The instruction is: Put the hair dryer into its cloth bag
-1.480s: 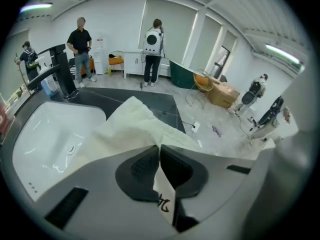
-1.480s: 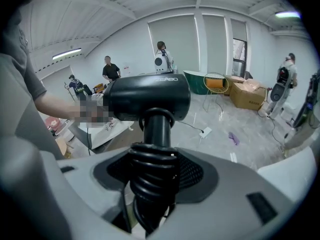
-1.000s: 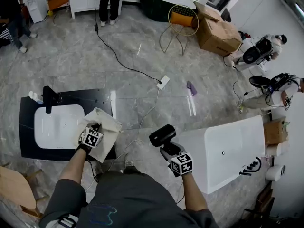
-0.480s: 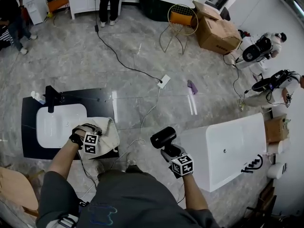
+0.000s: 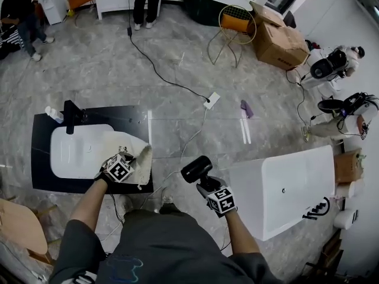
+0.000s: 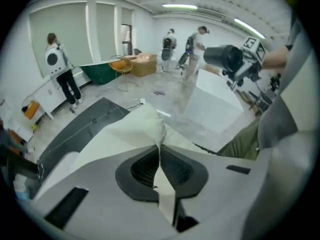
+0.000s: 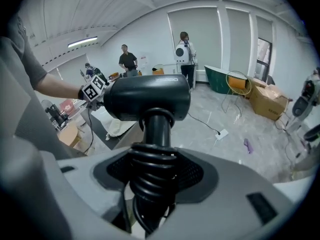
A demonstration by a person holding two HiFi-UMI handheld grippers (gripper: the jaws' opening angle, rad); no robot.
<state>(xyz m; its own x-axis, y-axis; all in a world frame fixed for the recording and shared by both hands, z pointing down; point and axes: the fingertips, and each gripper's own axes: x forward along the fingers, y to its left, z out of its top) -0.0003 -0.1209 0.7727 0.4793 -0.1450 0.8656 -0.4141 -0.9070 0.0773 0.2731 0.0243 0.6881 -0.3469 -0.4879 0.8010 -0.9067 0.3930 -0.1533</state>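
Grey marble floor runs through a showroom. A black counter (image 5: 41, 158) with a white basin (image 5: 77, 152) and a black tap (image 5: 72, 116) stands at the person's left. A white bathtub (image 5: 284, 188) stands at the right. Farther off are a white power strip (image 5: 211, 101) on a black cable (image 5: 157, 70), a yellow wire chair (image 5: 231, 25), a cardboard box (image 5: 281, 40) and people standing along the far wall. Between counter and tub lies a strip of floor crossed by a thin pale cord (image 5: 189, 138).

The cloth bag (image 5: 133, 152) is draped over the counter's right front corner, partly over the basin's edge. The left gripper (image 6: 160, 154) has its jaws pressed together on a fold of that cream cloth, which rises in a ridge just beyond them.

The hair dryer (image 7: 147, 98) is in the air over the gap, to the right of the bag and clear of it, with its barrel lying crosswise. The right gripper (image 7: 155, 169) holds it by the handle. Its jaws are spread wide and its pads bear on the black cord (image 7: 152, 184) coiled round that handle.

The bag's mouth cannot be made out in any view. In the head view the marker cubes cover both pairs of jaws, and the person's body hides the floor below. The dryer's cord drops out of sight behind the right jaws.
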